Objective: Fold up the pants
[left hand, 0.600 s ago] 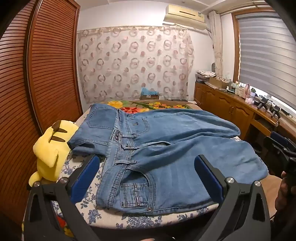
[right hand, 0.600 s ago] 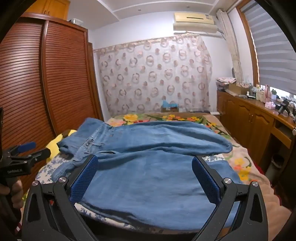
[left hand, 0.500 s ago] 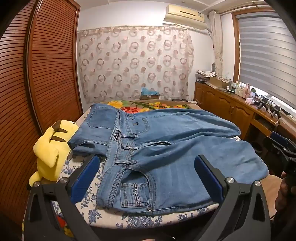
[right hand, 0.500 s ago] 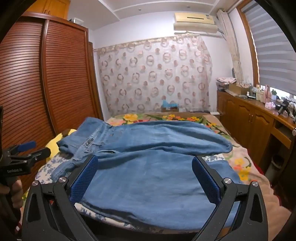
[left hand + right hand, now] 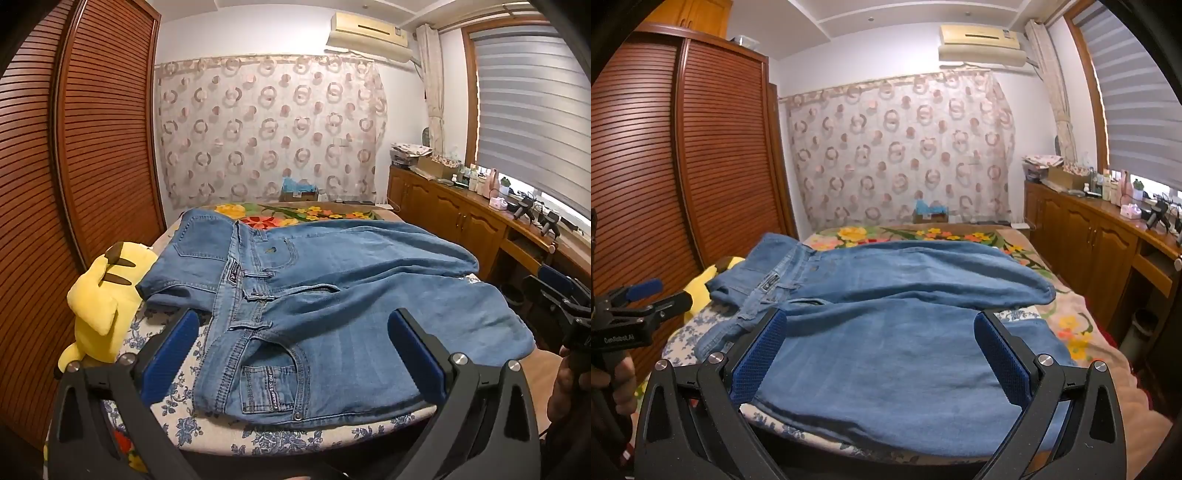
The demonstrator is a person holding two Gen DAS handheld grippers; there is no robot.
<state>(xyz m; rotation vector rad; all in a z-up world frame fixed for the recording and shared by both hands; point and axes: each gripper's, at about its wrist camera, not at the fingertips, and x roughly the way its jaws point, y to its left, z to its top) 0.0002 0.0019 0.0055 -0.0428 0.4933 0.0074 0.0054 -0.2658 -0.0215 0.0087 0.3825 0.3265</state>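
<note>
Left wrist view shows almost nothing altered: the jeans (image 5: pixel 332 306) lie spread on the bed (image 5: pixel 258 439), waistband toward the left near the yellow plush toy (image 5: pixel 99 306), both legs running off to the right, the far leg lying partly over the near one. The left tongs (image 5: pixel 295 350) hang above the near edge of the denim with their blue pads wide apart and nothing between them; they touch no cloth.

From the right wrist view, the right tongs (image 5: pixel 881 354) are likewise spread to their full width over the near leg of the jeans (image 5: pixel 905 354), clear of the fabric and empty. At the left edge of that view the person's hand (image 5: pixel 613 384) holds the other tool's handle.

Against the earlier frames, the jeans keep the same creases and outline, and both tongs sit in the same place with the same gap. I judge that folding has not yet begun: no edge is pinched, and the first grasp is yet to come.
</note>
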